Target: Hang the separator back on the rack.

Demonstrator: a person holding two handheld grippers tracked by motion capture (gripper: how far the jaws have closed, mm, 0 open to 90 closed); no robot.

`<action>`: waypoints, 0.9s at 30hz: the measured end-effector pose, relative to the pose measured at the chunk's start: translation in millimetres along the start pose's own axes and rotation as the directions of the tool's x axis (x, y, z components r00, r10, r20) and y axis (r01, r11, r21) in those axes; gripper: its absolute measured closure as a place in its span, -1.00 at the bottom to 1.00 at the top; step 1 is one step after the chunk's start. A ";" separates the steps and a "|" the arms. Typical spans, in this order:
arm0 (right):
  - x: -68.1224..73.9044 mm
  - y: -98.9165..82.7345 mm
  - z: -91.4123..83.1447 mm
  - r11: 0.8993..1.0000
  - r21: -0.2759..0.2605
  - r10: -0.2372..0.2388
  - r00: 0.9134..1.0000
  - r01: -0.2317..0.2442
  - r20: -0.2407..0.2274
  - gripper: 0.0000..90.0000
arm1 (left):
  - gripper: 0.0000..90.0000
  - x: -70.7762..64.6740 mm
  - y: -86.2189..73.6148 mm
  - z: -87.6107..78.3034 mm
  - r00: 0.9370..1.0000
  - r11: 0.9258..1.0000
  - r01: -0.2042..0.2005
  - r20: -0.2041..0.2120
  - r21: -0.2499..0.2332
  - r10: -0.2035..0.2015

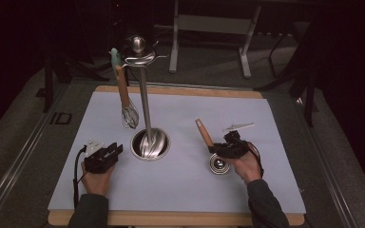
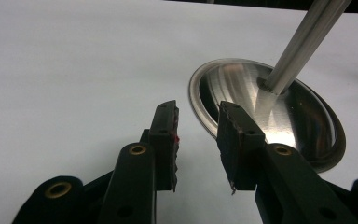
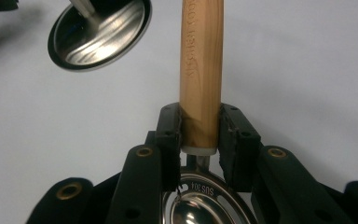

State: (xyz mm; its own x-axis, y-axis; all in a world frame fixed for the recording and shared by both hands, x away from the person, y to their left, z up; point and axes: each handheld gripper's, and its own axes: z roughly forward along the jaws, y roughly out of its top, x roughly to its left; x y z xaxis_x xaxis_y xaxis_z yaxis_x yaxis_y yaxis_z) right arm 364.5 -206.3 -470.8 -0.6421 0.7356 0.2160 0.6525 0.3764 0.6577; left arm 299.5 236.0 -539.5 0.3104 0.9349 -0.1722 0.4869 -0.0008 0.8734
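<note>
Right claw (image 3: 199,135) clamped on ladle handle (image 3: 200,70) (left claw (image 2: 198,140) half open, empty); your grip's low, bowl could swing.

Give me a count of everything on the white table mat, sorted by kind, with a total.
Utensil stand with round steel base: 1
Whisk hanging on the stand: 1
Wooden-handled ladle, clamped in the right gripper: 1
Small pale utensil: 1
Total: 4

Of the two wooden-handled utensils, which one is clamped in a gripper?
The ladle, its handle between the right gripper's jaws, bowl on the mat. The whisk hangs untouched from the stand.
</note>
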 end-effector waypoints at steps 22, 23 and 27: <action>14.6 16.4 -7.9 0.988 -0.106 -0.117 0.993 0.115 -0.009 0.58 | 0.52 -0.1 0.1 0.0 1.000 1.000 0.000 0.000 -0.001 0.000; 15.1 17.3 -8.3 0.987 -0.108 -0.121 0.993 0.119 -0.010 0.58 | 0.52 -0.1 0.1 0.0 1.000 1.000 0.000 0.000 -0.001 0.000; 16.6 20.7 -10.2 0.984 -0.123 -0.134 0.991 0.132 -0.008 0.58 | 0.52 -0.1 0.0 0.0 1.000 1.000 0.002 0.000 -0.002 -0.002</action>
State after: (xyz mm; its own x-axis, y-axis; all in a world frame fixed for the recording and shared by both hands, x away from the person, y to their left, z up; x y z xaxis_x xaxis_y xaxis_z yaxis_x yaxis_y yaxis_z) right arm 363.3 -192.0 -446.2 -0.7268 0.6741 0.1314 0.5073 0.3980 0.7644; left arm 299.5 235.9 -539.4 0.3098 0.9348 -0.1736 0.4862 0.0012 0.8739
